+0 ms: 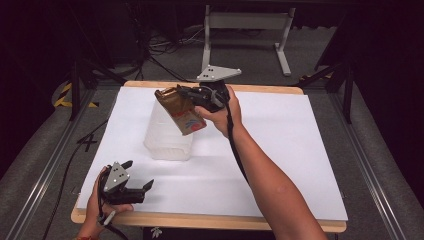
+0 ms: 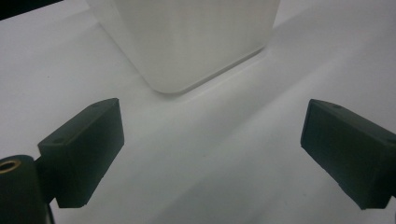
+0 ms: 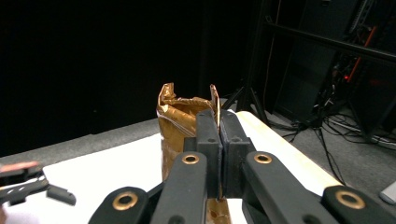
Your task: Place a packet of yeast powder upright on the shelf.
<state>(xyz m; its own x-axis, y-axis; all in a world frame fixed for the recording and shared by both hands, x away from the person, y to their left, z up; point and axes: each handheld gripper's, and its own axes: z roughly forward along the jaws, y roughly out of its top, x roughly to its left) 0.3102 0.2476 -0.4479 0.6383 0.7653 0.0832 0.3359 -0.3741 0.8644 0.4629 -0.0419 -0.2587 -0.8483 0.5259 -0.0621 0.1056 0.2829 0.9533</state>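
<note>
A: Where is the bag?

B: The gold bag (image 1: 181, 110) hangs tilted just above the clear tub (image 1: 167, 137), its torn top toward the far left of the tub and its lower end leaning to the right. In the right gripper view the bag (image 3: 180, 128) stands straight ahead of the jaws.

A: What holds it?

B: The right tongs (image 1: 192, 96), pressed together on the bag's edge. In their own view the right tongs (image 3: 219, 122) pinch a thin flap of the wrapper with no gap between the jaws.

A: And the other pair?

B: The left tongs (image 1: 138, 176) sit low, near the front left of the tub, well apart from it, over the white table (image 1: 280, 150). They are spread wide with nothing between them; from the left tongs (image 2: 212, 135) the tub's rounded corner (image 2: 187, 46) shows ahead.
</note>
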